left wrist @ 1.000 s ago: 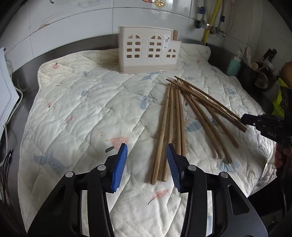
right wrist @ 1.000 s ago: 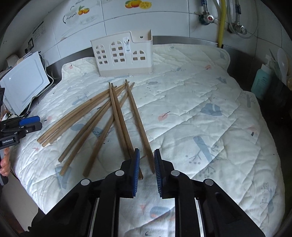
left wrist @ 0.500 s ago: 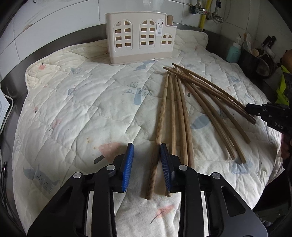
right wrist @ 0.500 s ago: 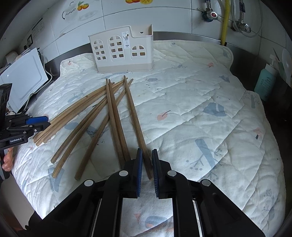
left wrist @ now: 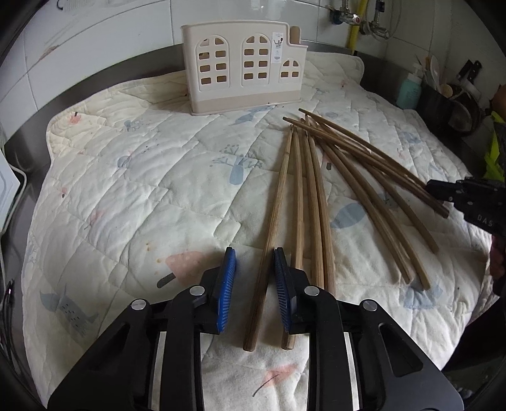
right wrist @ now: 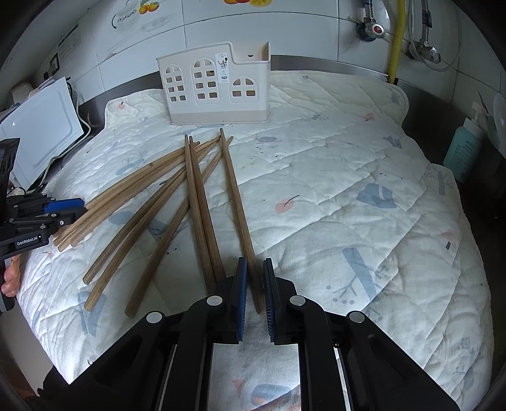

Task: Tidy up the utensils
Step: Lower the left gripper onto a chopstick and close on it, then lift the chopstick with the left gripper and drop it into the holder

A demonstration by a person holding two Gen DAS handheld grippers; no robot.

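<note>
Each pair of tongs straddles the near end of one chopstick on the quilt.

The left tongs (left wrist: 254,265) stand apart around the leftmost chopstick (left wrist: 272,227); the right tongs (right wrist: 253,275) are nearly closed around the rightmost chopstick (right wrist: 237,202), contact uncertain. Both sticks run straight ahead toward the cream holder (left wrist: 243,66).

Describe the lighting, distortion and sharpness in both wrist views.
Left wrist view: soft, even daylight, faint shadows under the chopsticks; fisheye bends the quilt and holder, corners vignette black; left gripper sharp. Right wrist view: same diffuse light, mild sheen on the wall tiles, strongly curved counter edge; right gripper and chopsticks crisp.
</note>
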